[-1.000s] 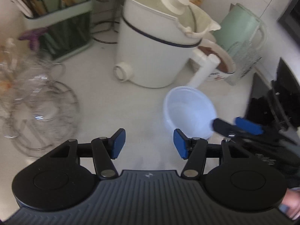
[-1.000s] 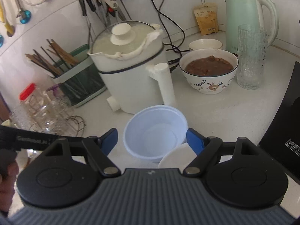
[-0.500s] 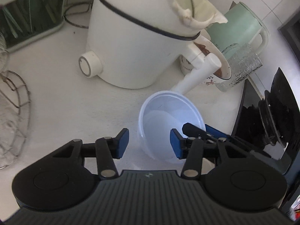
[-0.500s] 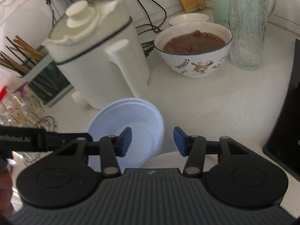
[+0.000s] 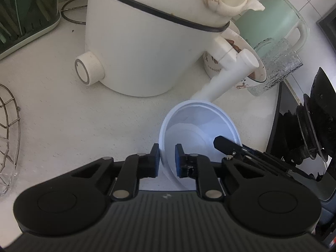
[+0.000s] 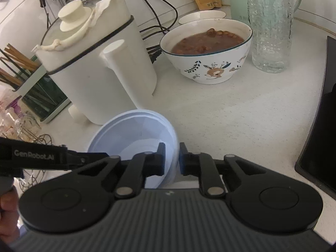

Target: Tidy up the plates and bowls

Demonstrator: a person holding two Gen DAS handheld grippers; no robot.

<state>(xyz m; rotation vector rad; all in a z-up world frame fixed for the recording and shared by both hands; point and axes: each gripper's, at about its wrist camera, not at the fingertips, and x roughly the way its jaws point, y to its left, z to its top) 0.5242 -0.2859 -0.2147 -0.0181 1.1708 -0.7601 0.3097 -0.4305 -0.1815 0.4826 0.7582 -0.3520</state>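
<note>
A pale blue plastic bowl [image 5: 199, 126] sits on the white counter in front of the white pot; it also shows in the right wrist view [image 6: 134, 132]. My left gripper [image 5: 167, 160] is shut on the bowl's near-left rim, one finger inside and one outside. My right gripper [image 6: 171, 159] is shut on the bowl's right rim; its fingers [image 5: 226, 146] show inside the bowl in the left wrist view. A white plate's edge lies under the bowl, mostly hidden.
A white electric pot [image 6: 94, 67] with a handle stands just behind the bowl. A patterned bowl of brown food [image 6: 208, 48], a glass tumbler [image 6: 271, 25] and a green kettle [image 5: 275, 21] stand at the right. A chopstick holder [image 6: 31, 84] and wire rack [image 5: 8, 130] are left. A black hob [image 6: 319, 147] borders the right.
Both grippers moved in on the blue bowl and closed on its rim, left on the left side, right on the right side.
</note>
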